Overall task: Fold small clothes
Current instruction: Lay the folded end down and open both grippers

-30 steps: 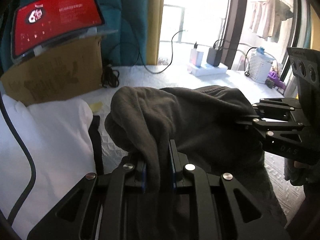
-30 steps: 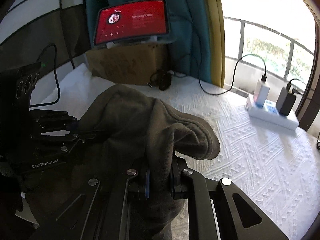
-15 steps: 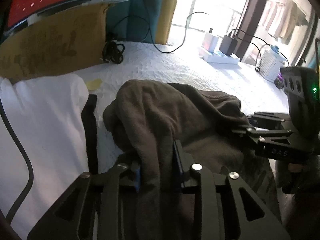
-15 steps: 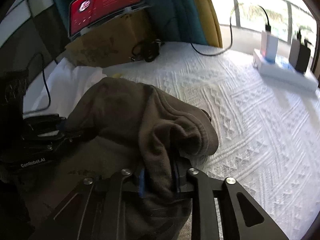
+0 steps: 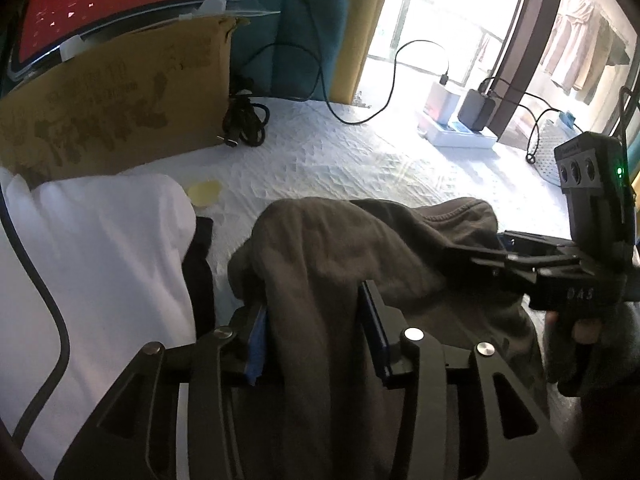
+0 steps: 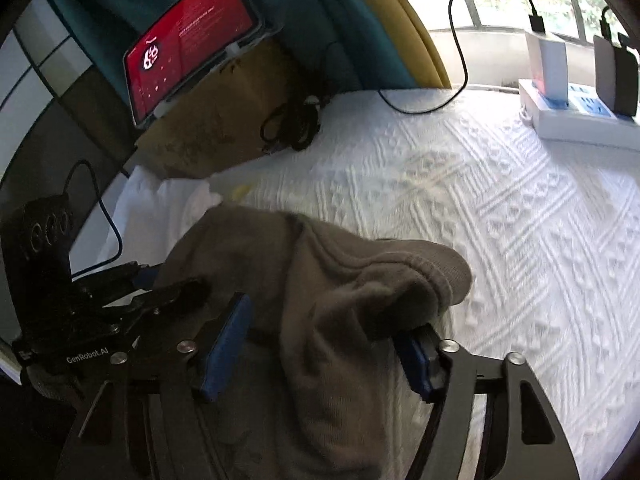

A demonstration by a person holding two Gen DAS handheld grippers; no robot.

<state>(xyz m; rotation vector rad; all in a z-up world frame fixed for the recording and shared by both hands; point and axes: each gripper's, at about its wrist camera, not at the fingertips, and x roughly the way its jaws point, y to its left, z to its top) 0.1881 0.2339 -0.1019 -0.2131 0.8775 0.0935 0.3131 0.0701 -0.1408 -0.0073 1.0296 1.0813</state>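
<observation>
The left gripper (image 5: pixel 316 328) and right gripper (image 6: pixel 328 344) had both just been opening, jaws parted, the brown garment (image 5: pixel 360 248) draped loosely between the pads and no longer pinched. The garment lay bunched at the near edge of the white bedspread (image 6: pixel 500 216), right of a white cloth (image 5: pixel 100 248). To release well, each gripper probably ought to open fully and back out low along the fabric, so that no pad snags the fold and drags it open.
</observation>
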